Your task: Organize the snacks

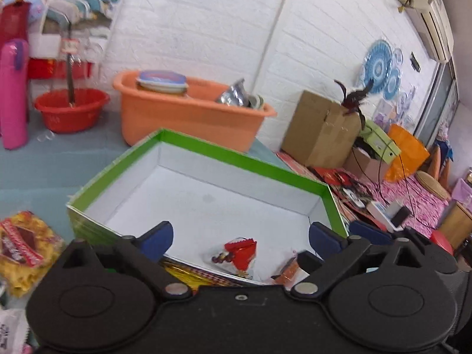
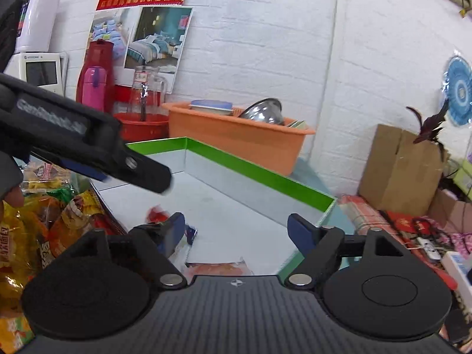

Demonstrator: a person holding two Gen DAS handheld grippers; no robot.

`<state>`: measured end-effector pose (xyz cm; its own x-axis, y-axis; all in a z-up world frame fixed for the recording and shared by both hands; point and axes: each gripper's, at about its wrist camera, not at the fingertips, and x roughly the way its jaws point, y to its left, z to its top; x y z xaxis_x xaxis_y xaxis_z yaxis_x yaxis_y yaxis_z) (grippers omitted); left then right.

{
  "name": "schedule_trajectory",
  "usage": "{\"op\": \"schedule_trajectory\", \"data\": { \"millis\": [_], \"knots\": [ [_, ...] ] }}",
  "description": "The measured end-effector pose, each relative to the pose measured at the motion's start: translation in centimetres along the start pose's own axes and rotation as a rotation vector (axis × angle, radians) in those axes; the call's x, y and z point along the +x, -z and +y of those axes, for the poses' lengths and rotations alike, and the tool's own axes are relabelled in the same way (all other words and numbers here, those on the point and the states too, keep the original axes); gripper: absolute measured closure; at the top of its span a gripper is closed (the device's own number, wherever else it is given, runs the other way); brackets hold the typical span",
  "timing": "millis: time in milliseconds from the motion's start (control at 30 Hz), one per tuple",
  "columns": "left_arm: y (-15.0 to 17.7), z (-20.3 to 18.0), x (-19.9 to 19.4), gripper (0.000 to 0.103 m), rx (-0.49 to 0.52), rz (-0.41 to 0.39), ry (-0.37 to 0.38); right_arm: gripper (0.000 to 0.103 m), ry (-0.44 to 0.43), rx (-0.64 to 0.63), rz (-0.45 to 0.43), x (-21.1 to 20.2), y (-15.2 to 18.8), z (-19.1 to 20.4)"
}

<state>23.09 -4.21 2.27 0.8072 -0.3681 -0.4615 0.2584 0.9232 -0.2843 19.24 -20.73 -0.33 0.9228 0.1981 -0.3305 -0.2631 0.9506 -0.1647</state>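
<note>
Both the left gripper [image 1: 240, 231] and the right gripper [image 2: 236, 230] hang released and empty over the green box [image 1: 244, 163], where a red snack packet [image 1: 239, 253] lies, so next seems fetching another packet [image 1: 22, 247] from beside it.

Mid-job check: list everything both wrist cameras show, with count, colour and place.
Box: one, green rim, white inside, centre.
Red snack packet: one, inside box, near edge.
Yellow snack bags: several, left of box.
Tub: one, orange, behind box, holding dishes.
Basin: one, red, far left.
Flask: one, pink, far left.
Cardboard carton: one, brown, right.
Left tongs: open, over box.
Right tongs: open, over box.
</note>
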Motion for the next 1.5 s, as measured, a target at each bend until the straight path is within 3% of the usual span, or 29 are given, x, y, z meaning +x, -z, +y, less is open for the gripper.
{"op": "schedule_trajectory", "data": {
  "millis": [133,233,433,633,867,1033,1233,1400,1433,1467,1500],
  "knots": [
    [-0.2,-0.2,-3.7,0.0,-0.024,-0.012,0.013,0.0,-0.03,0.074,-0.01,-3.2,-0.7,-0.9],
    [0.5,-0.6,-7.0,0.0,-0.017,-0.021,-0.026,0.0,-0.039,0.093,-0.04,-6.8,-1.3,-0.5],
    [4.0,-0.5,-13.3,0.0,-0.031,-0.058,-0.06,0.0,-0.092,0.094,-0.057,-12.4,-0.6,1.2],
    [8.5,1.1,-17.8,0.0,-0.099,-0.043,-0.107,0.0,-0.18,0.138,0.001,-14.2,1.2,3.8],
    [12.3,4.1,-19.0,0.0,-0.211,0.027,-0.115,0.0,-0.35,0.156,0.109,-13.9,3.3,8.4],
    [13.0,5.8,-19.1,0.0,-0.278,0.033,-0.054,0.0,-0.463,0.007,0.102,-13.6,3.5,12.1],
    [13.0,6.6,-18.1,0.0,-0.297,0.051,-0.02,0.0,-0.48,-0.312,0.04,-11.1,3.0,15.1],
    [12.7,6.8,-16.7,0.0,-0.277,0.078,-0.006,0.0,-0.528,-0.373,0.078,-8.6,2.9,15.6],
    [12.7,6.9,-16.4,0.013,-0.276,0.086,-0.005,0.0,-0.546,-0.354,0.094,-8.3,2.9,15.7],
    [12.7,7.0,-16.1,0.034,-0.277,0.096,0.0,0.0,-0.568,-0.326,0.125,-8.1,2.7,15.7],
    [12.8,7.1,-15.9,0.034,-0.276,0.106,-0.003,0.001,-0.589,-0.29,0.156,-8.1,2.6,15.6]
  ]
}}
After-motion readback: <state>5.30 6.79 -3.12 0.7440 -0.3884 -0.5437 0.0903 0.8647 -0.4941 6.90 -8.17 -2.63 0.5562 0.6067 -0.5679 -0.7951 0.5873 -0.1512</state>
